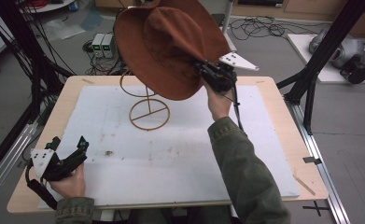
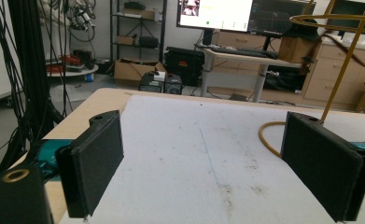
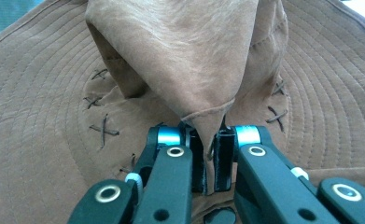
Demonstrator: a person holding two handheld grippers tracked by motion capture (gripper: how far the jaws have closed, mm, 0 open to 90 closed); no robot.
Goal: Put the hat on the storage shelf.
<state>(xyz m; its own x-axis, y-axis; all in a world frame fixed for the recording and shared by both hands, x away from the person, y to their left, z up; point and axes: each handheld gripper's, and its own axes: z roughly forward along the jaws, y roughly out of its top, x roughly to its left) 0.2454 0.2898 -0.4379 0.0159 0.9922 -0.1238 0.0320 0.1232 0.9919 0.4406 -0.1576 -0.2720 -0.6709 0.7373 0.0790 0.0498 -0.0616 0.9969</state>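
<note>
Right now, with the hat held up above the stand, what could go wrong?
1. The right gripper pinches only a small fold of the brown felt hat; the hat hangs tilted, so it may slip out.
2. The gold wire hat stand looks light; a push from the brim could tip it.
3. The left gripper is open, resting far from the stand, so nothing steadies it.

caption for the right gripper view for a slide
Right gripper pinching a fold of the brown hat, its stitched brim spread behind.
</note>
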